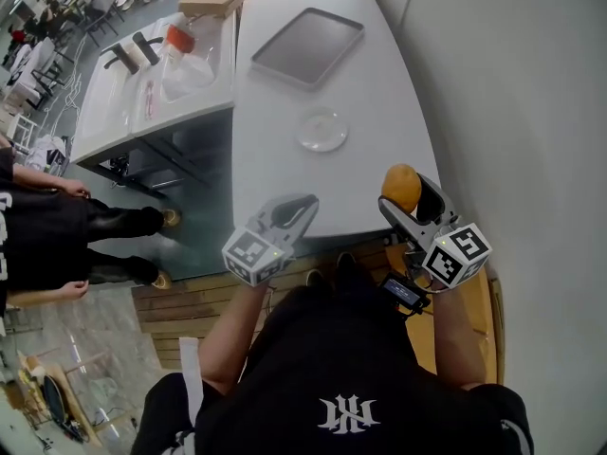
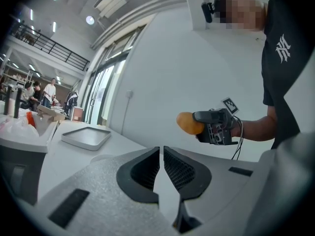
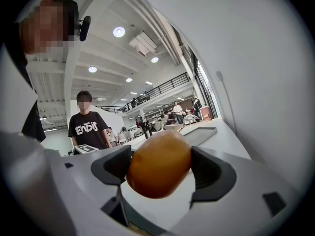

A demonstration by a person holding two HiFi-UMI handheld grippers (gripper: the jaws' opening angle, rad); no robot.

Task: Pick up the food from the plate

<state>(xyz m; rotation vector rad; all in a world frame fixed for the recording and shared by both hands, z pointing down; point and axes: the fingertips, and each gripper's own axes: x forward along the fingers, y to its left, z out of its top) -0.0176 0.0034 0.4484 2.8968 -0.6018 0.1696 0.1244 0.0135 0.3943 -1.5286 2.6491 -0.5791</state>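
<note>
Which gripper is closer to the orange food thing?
Right. The right gripper is shut on the orange food, which sits between its jaws. The left gripper is off to the food's left, shut and empty, not touching it.

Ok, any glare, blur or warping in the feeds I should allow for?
Head view: evenly lit and sharp, though the table edges bow. Left gripper view: dark corners, straight lines curve. Right gripper view: the food in the right claw looks sharp, corners dark, ceiling lamp blown out.
</note>
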